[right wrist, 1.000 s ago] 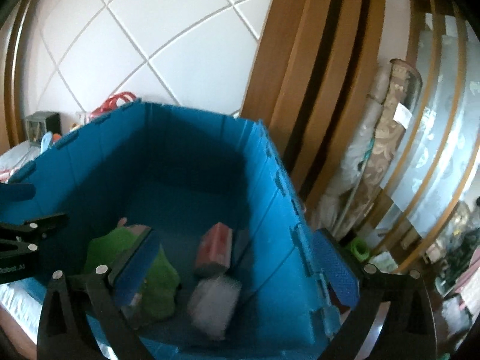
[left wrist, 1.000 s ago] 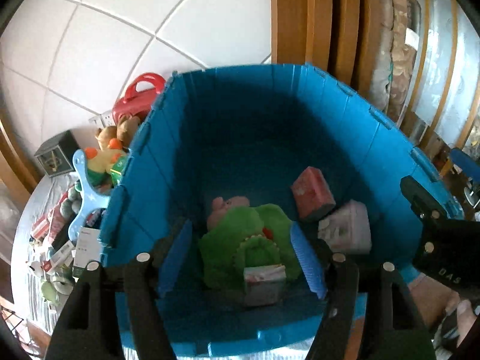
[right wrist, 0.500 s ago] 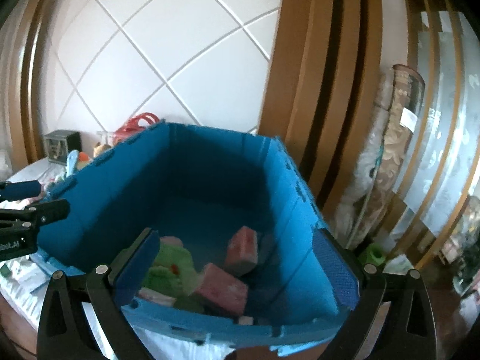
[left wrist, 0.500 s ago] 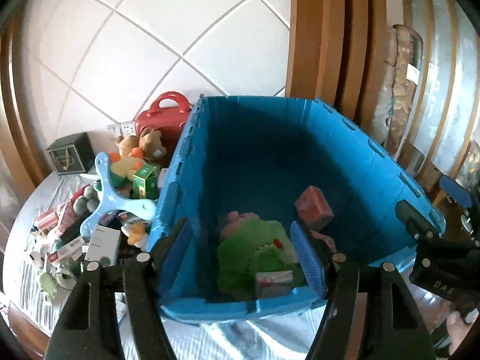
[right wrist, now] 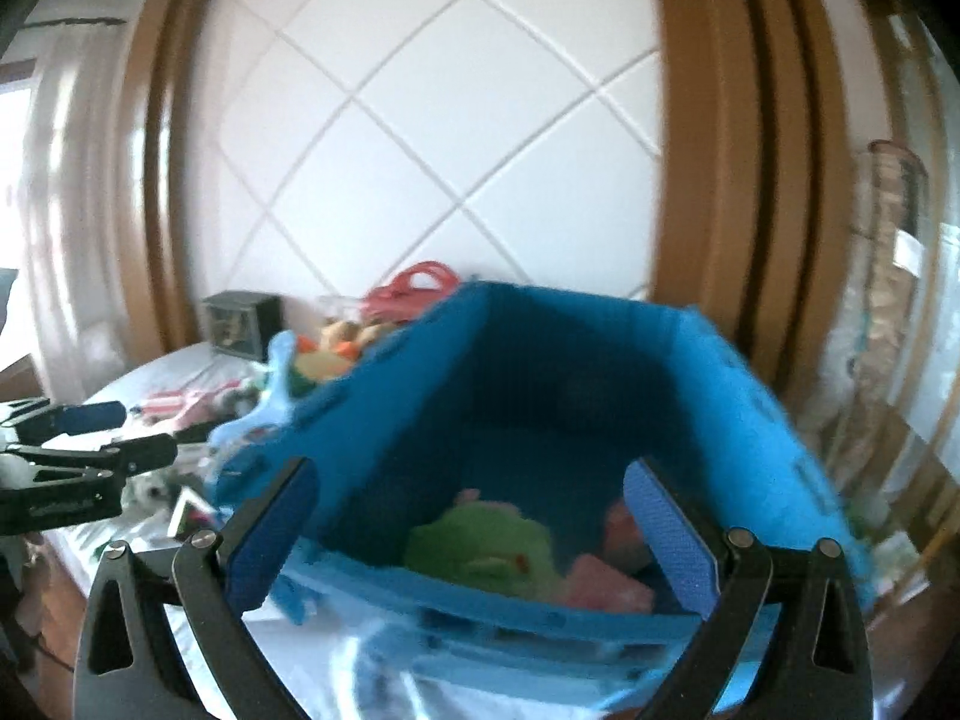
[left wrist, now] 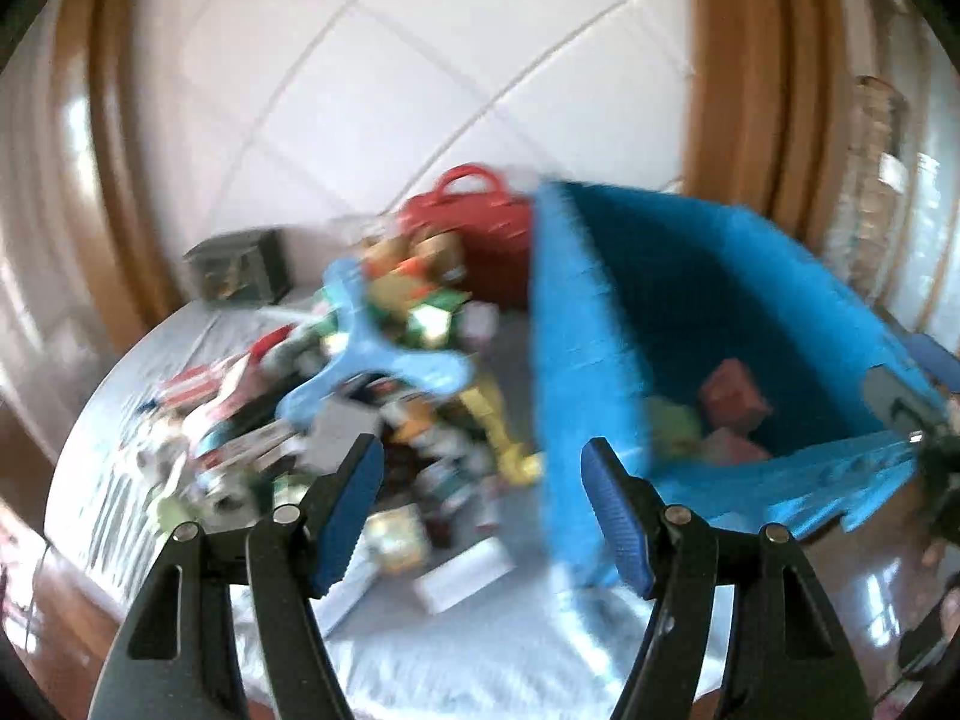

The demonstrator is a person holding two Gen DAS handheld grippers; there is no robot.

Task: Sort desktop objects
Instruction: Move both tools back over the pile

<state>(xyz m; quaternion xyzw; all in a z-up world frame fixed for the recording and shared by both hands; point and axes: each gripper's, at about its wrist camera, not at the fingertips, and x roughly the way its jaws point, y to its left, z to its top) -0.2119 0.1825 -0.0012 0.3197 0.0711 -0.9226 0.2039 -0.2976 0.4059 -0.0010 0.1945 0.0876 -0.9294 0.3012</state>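
Right now both sets of fingers are spread and carry nothing: my left gripper [left wrist: 480,510] faces the jumbled pile of toys and boxes [left wrist: 372,396] just left of the blue bin [left wrist: 600,360], my right gripper [right wrist: 480,534] looks into that bin. I judge the small cartons light and stiff, best pinched across flat sides; the green plush [right wrist: 480,540] already inside the bin is soft. A white cloth covers the bench [left wrist: 480,648]; behind the bin stand a white quilted wall panel [right wrist: 444,120] and wooden frames.
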